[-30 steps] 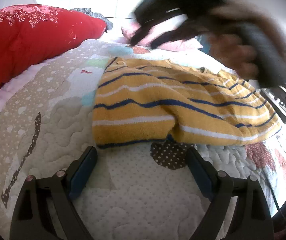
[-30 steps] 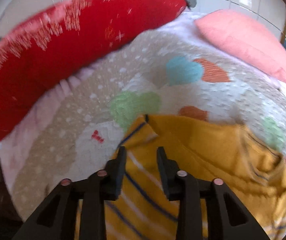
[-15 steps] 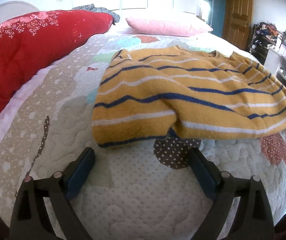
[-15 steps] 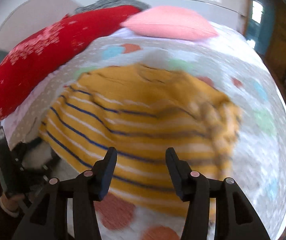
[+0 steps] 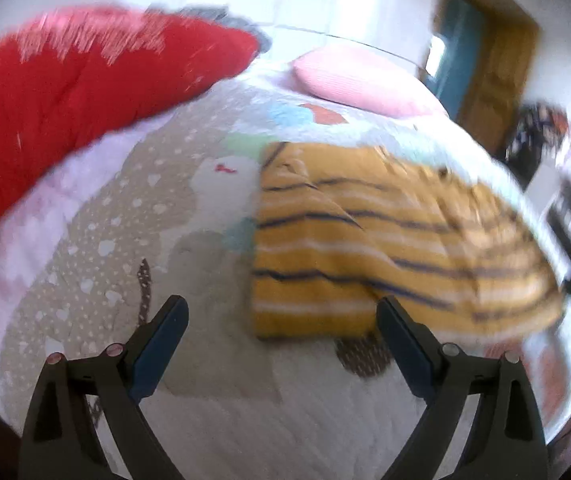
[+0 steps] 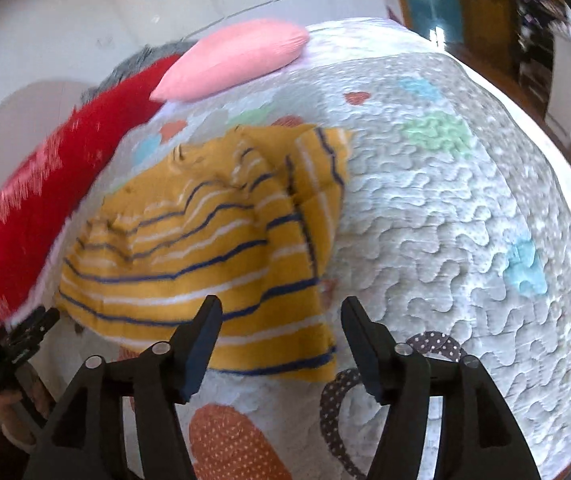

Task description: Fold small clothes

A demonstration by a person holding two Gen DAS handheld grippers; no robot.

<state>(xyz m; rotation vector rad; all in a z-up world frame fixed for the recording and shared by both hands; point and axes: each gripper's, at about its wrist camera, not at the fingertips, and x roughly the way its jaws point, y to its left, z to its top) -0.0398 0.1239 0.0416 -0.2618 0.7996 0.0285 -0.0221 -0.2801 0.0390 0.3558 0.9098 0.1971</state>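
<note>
Two grippers over quilt (image 6: 465, 208), both empty. L gripper (image 5: 281, 320): jaws wide, sweater (image 5: 385, 248) at 1 o'clock, hem near R finger. R gripper (image 6: 281, 316): jaws just been opening, nothing between; sweater at 11 o'clock, corner just ahead. Long axis runs across L view. R seems nearer.

Patchwork quilt (image 6: 445, 208), red duvet (image 5: 65, 92), pink pillow (image 6: 233, 60), wooden door (image 5: 497, 80)

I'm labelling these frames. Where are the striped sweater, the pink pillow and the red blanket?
striped sweater (image 6: 189, 264): right wrist view, middle of its striped body.
pink pillow (image 6: 233, 60): right wrist view, centre of its top.
red blanket (image 5: 85, 92): left wrist view, its broad middle.
</note>
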